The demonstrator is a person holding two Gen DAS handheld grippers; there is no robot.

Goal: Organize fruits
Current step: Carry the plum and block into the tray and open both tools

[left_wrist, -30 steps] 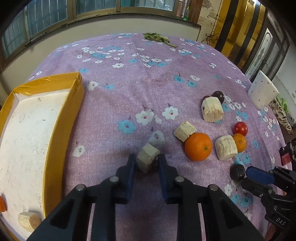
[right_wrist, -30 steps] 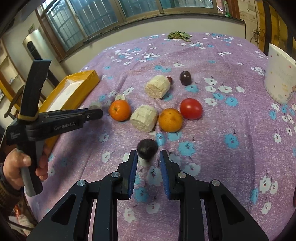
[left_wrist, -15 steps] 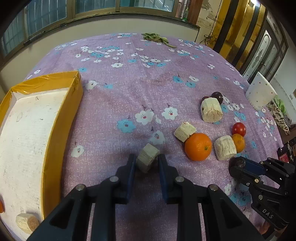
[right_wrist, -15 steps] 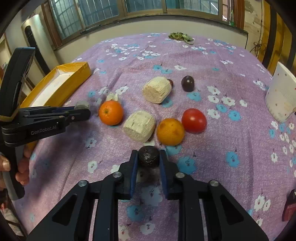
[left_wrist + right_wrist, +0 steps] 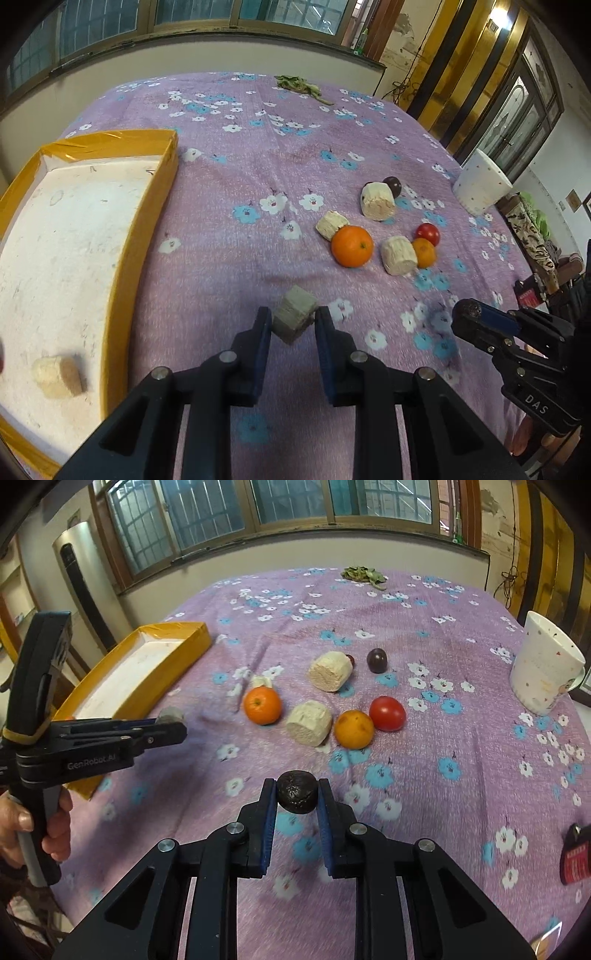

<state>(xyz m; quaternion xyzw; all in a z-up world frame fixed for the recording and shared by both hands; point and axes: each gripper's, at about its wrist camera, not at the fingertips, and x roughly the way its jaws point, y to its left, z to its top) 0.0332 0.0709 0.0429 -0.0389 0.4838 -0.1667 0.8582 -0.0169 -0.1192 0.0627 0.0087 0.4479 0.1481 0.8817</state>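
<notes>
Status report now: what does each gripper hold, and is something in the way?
Left gripper shut on pale beige chunk. Right gripper shut on dark wrinkled round fruit. Yellow-edged tray nearby, path unobstructed.

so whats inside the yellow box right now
In the left wrist view, the yellow box holds one pale cut chunk near its lower corner on the white floor. Something dark just shows at the picture's left edge; the rest there is cut off.

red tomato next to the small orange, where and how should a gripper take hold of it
Grip the red tomato across its widest middle, coming down from above, one finger on its near side and one on its far side. It is round and smooth, so a lower or higher pinch would likely slip. The small orange touches its left side, blocking a finger there.
</notes>
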